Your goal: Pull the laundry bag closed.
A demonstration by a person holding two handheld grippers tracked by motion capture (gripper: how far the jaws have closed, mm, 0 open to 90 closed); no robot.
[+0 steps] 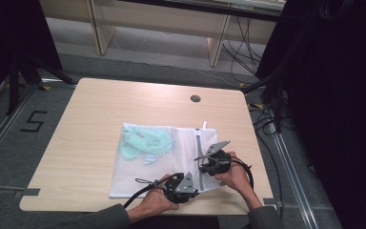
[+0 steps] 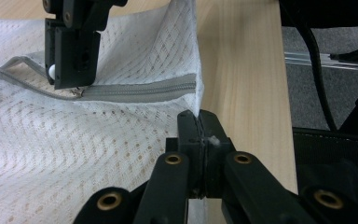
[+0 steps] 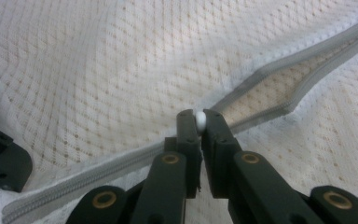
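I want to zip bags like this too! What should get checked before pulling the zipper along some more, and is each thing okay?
1. Right gripper shut on the white zipper pull: ok.
2. Left gripper pinching the edge of the mesh bag near the zipper's end: ok.
3. Grey zipper lying straight between the two grippers: ok.
4. Part of the zipper beyond the pull still gaping open: ok, that is the stretch left to close.
5. Mint green clothes clear of the zipper, at the bag's other side: ok.
6. Mesh caught in the slider: cannot tell.
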